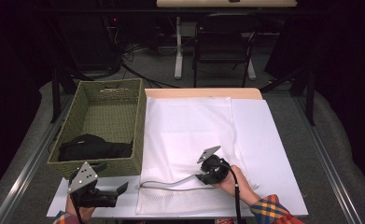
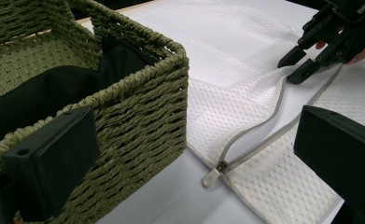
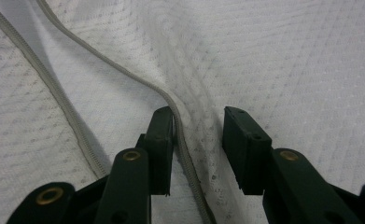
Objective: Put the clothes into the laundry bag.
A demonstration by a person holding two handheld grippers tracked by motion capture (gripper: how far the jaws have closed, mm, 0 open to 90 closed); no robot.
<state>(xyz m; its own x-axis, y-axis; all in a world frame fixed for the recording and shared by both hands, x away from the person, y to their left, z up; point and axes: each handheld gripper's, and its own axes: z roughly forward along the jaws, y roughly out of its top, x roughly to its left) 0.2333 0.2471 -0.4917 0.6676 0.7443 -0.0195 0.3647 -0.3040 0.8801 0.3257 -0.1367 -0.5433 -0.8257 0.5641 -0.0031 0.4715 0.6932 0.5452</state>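
A white mesh bag (image 1: 189,126) lies flat on the table, its grey zipper (image 1: 171,183) open along the near edge. The zipper pull (image 2: 212,177) rests near the basket's corner. My right gripper (image 1: 200,177) sits low on the bag. In the right gripper view its jaws (image 3: 199,126) stand partly apart around a raised fold of mesh and the zipper's upper edge (image 3: 171,100). One pad touches the zipper tape and the other stands just off the fold. My left gripper (image 1: 114,179) hovers open at the near left, in front of the basket, with nothing held.
A green woven basket (image 1: 112,93) stands left of the bag with a black garment (image 1: 91,147) inside, close to my left gripper. Bare white tabletop (image 1: 273,140) lies right of the bag. A chair (image 1: 222,46) and desk legs stand beyond the far edge.
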